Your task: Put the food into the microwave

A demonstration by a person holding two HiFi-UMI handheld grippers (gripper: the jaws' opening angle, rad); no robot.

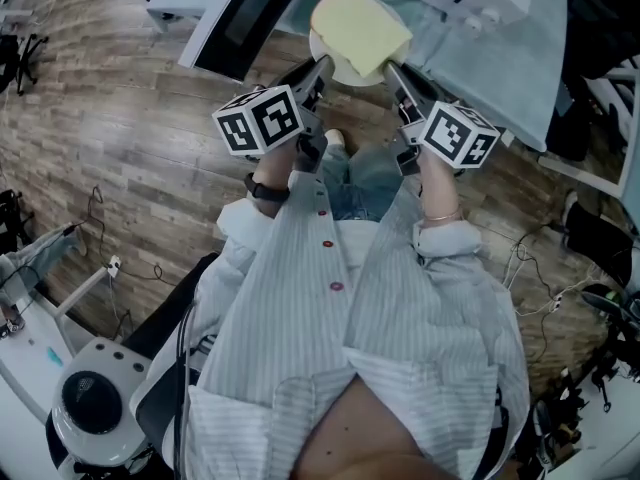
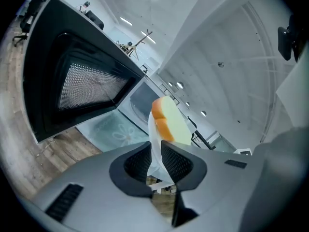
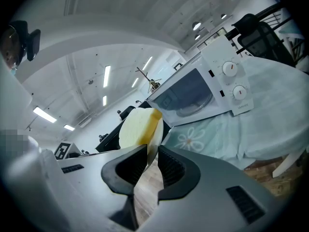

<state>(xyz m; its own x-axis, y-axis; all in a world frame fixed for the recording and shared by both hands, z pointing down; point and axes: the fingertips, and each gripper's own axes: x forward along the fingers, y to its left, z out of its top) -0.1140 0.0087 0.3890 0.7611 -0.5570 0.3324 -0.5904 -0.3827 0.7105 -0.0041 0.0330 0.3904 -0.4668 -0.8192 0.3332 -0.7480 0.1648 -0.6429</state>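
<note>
Fig. My left gripper (image 1: 320, 68) and right gripper (image 1: 393, 72) each pinch the plate (image 1: 340, 72) rim on opposite sides, steadying the bread (image 1: 360, 30) for the open microwave (image 3: 193, 95).

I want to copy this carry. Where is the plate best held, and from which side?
Grip the plate by its thin rim at two opposite edges, one tool from each side, as the left tool and right tool do now. The rim fits between the jaws, and the bread covers the middle, so side grips likely keep it level.
</note>
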